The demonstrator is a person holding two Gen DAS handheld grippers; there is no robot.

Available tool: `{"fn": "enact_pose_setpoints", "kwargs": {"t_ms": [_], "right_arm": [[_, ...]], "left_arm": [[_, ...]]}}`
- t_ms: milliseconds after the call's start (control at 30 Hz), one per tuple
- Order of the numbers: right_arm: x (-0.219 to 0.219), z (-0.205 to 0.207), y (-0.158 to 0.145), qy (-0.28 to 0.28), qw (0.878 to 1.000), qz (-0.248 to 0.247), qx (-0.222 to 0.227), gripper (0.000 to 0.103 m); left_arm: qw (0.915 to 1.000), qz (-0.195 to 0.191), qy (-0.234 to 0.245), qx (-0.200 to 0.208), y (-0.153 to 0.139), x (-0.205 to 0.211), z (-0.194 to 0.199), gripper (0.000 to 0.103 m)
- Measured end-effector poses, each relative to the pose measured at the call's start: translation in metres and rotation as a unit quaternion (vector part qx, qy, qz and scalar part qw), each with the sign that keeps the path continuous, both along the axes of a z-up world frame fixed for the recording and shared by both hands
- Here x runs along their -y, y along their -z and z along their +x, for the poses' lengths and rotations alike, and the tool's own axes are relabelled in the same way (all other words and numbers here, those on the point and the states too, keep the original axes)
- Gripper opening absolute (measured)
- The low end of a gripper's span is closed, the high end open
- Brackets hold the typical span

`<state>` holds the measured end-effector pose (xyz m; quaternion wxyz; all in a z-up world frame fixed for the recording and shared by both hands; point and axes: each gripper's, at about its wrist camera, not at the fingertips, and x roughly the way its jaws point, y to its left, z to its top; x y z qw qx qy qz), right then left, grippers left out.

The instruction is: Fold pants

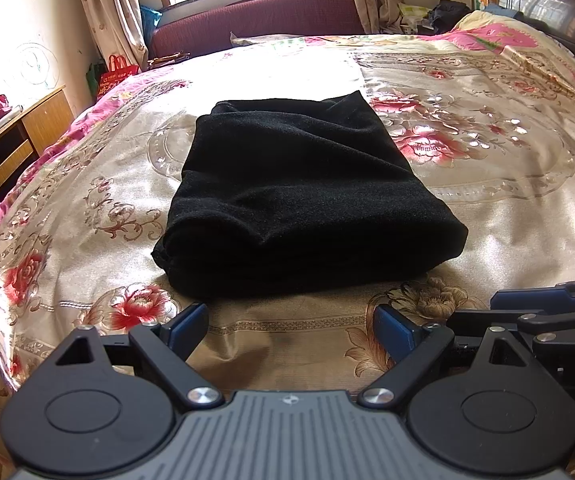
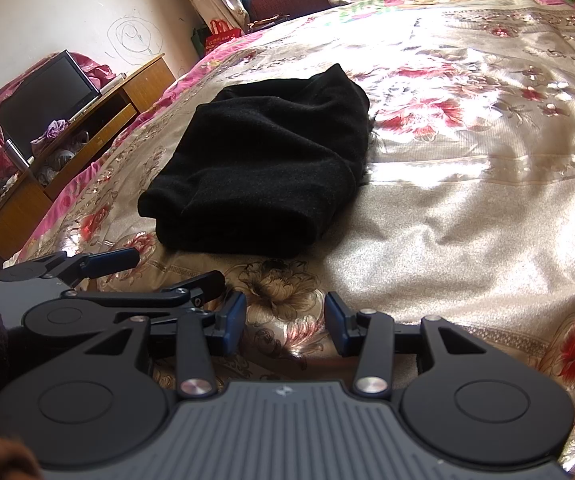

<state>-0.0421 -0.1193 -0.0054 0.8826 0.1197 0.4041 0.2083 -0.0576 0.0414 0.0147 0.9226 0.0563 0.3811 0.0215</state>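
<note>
left gripper: jaws spread wide, nothing between the blue pads, held low and pretty much level
right gripper: also parted, empty, blue pads facing each other, tilted a bit
spacing: the two sit just beside each other, each one's linkage poking into the other's view

My left wrist view sits low over the bedspread, facing the folded pants straight ahead, near. My right wrist view looks from further right, pants ahead-left. Both share pants, bedspread, far sofa; each catches the other gripper at its edge.
</note>
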Motion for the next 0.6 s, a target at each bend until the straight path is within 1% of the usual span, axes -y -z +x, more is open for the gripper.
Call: {"fn": "enact_pose_setpoints", "kwargs": {"t_ms": [400, 600], "right_arm": [[0.0060, 0.0027, -0.0008, 0.006, 1.000, -0.021, 0.006, 0.045], [0.0053, 0.0036, -0.0003, 0.008, 0.998, -0.053, 0.019, 0.045]], "left_arm": [[0.9999, 0.009, 0.006, 0.008, -0.0009, 0.0031, -0.0026, 0.103], [0.9999, 0.005, 0.006, 0.010, -0.0014, 0.0027, -0.0026, 0.103]]}}
